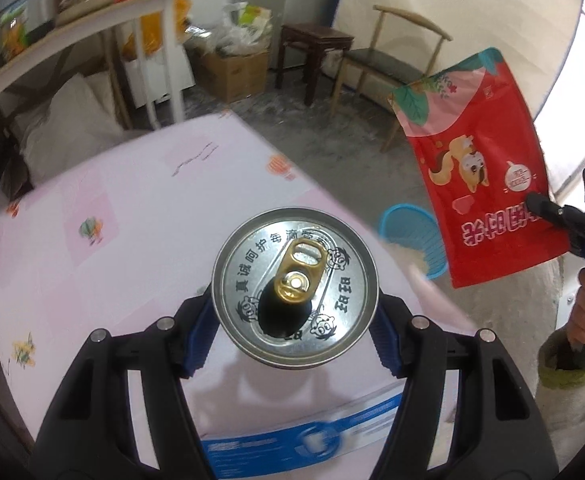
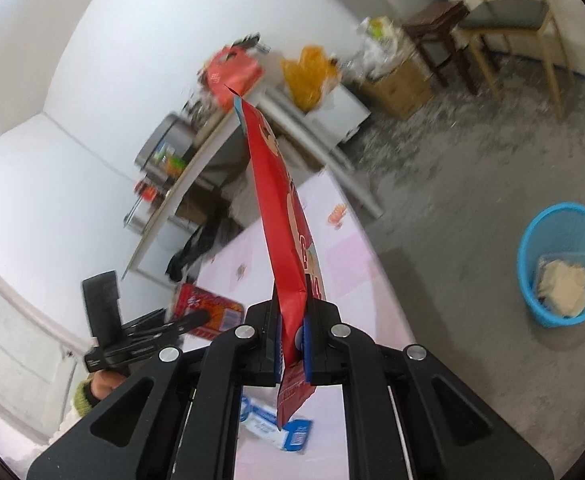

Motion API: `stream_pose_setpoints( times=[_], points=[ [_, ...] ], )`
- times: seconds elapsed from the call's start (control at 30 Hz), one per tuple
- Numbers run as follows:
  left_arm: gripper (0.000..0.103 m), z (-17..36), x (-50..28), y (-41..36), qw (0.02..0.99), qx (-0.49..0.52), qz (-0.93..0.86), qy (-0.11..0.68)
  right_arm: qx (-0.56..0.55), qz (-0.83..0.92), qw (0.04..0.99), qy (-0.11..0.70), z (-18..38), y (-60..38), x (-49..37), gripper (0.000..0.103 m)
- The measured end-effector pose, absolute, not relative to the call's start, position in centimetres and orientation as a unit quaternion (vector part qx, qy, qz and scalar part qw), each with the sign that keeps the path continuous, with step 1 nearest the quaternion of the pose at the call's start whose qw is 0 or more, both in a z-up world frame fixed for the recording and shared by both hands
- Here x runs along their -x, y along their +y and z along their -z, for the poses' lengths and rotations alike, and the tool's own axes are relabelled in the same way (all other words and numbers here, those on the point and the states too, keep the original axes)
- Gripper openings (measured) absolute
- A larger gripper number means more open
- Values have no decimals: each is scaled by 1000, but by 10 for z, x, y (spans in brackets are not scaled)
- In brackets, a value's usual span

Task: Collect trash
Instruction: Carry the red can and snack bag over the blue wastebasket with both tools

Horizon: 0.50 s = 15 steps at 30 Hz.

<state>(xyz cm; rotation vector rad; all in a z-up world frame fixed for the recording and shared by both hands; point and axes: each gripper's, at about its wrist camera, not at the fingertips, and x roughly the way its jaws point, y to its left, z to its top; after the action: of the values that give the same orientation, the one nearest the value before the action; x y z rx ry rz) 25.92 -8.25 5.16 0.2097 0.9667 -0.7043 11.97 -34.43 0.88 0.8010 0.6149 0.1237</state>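
Left jaws clamp can [image 1: 294, 286]; right jaws clamp red pouch [image 2: 282, 216]; blue basket [image 2: 564, 264] nearby

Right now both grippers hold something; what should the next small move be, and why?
Probably carry the right gripper rightward over the blue bin on the floor: it pinches the red pouch, lifted off the table, and the left gripper already grips the can.

The can lid [image 1: 295, 286] reads 真诚呵护每滴 and 旺旺; the red pouch's [image 1: 480, 168] upside-down characters stay illegible.
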Motion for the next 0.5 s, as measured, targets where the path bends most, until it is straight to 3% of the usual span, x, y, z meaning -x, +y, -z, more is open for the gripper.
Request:
stream_pose_setpoints(
  times=[0.27,0.5],
  points=[
    [62,-72,-254,-196,791,-133,399,445,-392,49,877,275,-3,-411,-75,8],
    [62,-27,-256,-306,732,-141,439,502,-409,144,847,308,41,-468,-50,8]
  ],
)
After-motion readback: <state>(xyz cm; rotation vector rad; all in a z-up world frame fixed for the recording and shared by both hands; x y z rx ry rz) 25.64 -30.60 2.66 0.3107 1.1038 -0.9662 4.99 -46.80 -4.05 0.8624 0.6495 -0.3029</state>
